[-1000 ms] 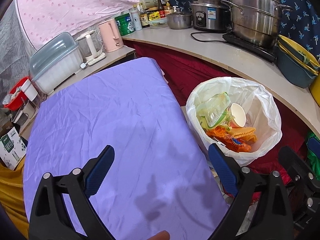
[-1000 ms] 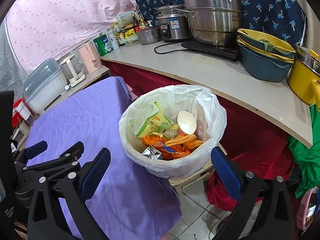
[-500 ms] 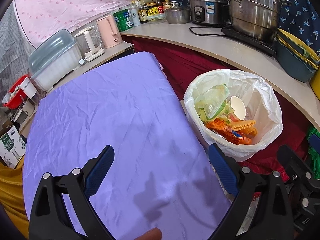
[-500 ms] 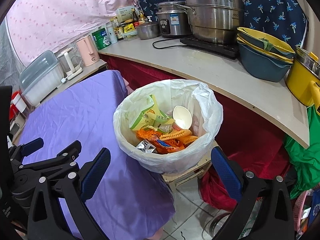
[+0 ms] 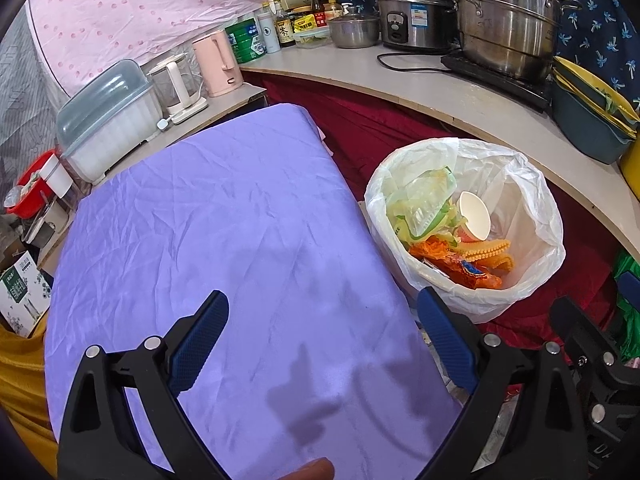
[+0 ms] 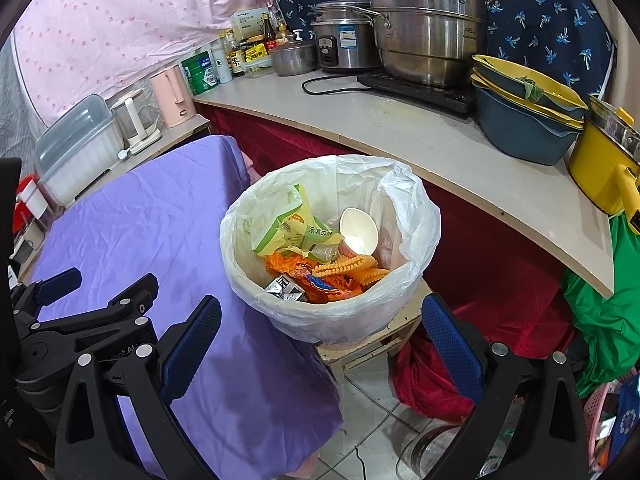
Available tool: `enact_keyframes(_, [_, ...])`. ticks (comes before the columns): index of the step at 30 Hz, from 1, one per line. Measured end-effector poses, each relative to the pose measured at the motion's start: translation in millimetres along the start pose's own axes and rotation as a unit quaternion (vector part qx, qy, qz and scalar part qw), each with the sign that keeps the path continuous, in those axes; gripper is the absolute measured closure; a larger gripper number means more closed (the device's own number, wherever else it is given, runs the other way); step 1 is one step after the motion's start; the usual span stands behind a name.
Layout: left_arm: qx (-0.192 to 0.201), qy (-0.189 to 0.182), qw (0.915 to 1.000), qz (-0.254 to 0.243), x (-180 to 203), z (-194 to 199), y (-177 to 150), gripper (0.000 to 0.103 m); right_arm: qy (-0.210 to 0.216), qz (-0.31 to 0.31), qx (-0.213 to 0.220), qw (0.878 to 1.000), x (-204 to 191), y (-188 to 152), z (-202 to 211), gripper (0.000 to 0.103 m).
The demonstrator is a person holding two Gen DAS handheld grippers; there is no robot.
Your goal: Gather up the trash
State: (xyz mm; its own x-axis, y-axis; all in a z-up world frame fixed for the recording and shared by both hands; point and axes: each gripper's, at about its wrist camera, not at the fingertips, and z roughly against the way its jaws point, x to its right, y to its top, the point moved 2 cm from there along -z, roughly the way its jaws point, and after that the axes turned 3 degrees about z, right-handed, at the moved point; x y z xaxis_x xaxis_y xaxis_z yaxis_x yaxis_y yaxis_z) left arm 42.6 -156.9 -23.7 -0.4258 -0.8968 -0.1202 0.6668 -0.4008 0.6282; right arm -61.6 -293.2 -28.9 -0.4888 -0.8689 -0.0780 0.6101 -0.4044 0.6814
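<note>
While both grippers, left [image 5: 320, 340] and right [image 6: 320, 344], are staying wide open and empty, the trash bin [image 6: 280, 312] is standing upright beside the purple table [image 5: 200, 240]. Inside, a paper cup [image 6: 359, 231] is lying tilted, its mouth facing up toward the right camera.

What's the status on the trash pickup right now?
Left hand-held gripper open, empty, over purple tablecloth. Right hand-held gripper open, empty. Trash bin holds wrappers, paper cup. Nothing blocking.

Purple tablecloth [image 5: 224, 240], white bin liner [image 6: 416, 216] — orange wrappers [image 6: 320, 280] inside — pink dotted curtain [image 5: 140, 8] in the upper left
</note>
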Motion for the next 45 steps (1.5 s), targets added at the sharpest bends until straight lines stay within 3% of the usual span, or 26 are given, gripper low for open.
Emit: enact_keyframes(45, [-0.009, 0.007, 0.9999, 0.003, 5.3, -1.8, -9.0, 0.012, -0.003, 0.003, -0.006, 1.0, -0.3, -5.7, -1.4, 0.006])
